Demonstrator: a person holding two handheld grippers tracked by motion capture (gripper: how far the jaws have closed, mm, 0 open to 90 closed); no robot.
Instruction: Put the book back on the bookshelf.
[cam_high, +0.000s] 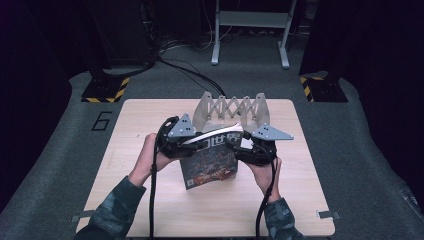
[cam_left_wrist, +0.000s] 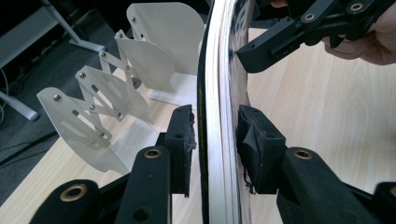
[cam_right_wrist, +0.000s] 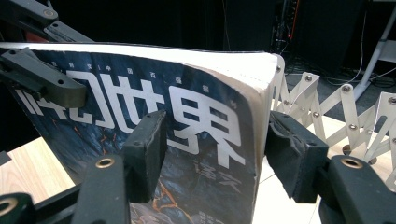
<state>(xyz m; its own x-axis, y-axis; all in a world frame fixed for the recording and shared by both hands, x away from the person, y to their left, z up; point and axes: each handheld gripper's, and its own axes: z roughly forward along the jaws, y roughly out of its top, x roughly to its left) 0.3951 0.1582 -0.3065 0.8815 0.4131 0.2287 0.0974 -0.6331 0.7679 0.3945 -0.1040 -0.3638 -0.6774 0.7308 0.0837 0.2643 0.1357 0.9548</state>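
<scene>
The magazine (cam_high: 212, 160) is held upright off the table (cam_high: 150, 200), clamped at its top corners by the left gripper (cam_high: 192, 142) and the right gripper (cam_high: 239, 144). It is bowed just before the white expandable rack (cam_high: 232, 107).

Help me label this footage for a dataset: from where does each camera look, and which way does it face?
High view: above the person's side, facing forward and down on the pale wooden table; both forearms and hands enter from below.
Left gripper view: rides the left tool, looking along its black jaws at the white expanding metal book rack.
Right gripper view: rides the right tool, facing the dark-covered magazine with white lettering.
Shared: both gripper views show the magazine between their jaws, and the rack.
</scene>
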